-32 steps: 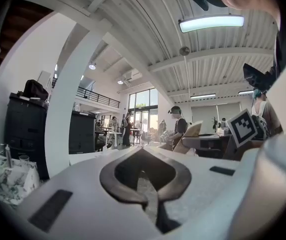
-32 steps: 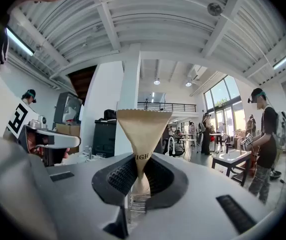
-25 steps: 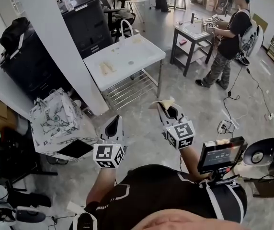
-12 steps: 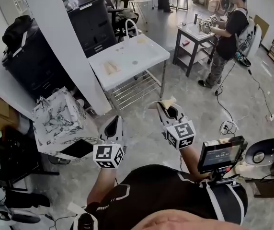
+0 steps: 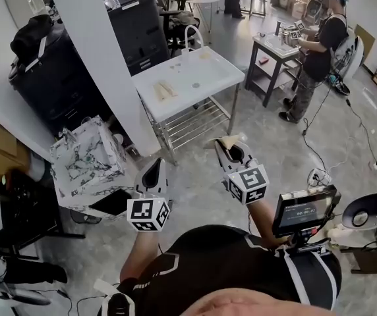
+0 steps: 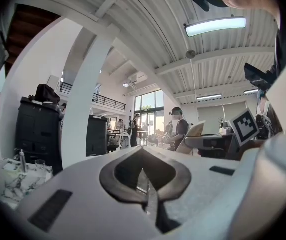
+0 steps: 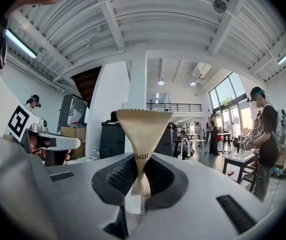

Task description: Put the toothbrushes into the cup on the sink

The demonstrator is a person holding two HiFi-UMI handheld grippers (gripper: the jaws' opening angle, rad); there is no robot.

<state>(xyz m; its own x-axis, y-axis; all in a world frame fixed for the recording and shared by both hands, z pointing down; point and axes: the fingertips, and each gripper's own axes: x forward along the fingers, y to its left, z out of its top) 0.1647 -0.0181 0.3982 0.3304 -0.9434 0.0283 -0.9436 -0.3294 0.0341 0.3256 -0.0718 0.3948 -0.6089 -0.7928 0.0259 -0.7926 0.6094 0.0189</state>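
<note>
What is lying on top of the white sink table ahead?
On the white sink table lie pale tan sticks near its left end and another tan item at the back, beside the curved faucet. They are too small to identify; nothing covers the top.

- I am pinching a tan paper packet (image 7: 142, 129) between the fingers of my right gripper (image 7: 138, 178). Dark capitals "IGH" are showing on its narrow neck, at the centre of the right gripper view. The fold is hiding whatever letter comes before them.
- Black-and-white square patterns, which are codes and not words, are showing on the left marker cube (image 5: 149, 214) at lower centre of the head view. They are also showing on the right marker cube (image 5: 248, 185) just right of it.
- A small screen (image 5: 305, 210) at the lower right of the head view is glowing with a line of figures that are too small to read.
- In the left gripper view I am reading no text. Only one of those square codes is showing, at the right edge.
</note>
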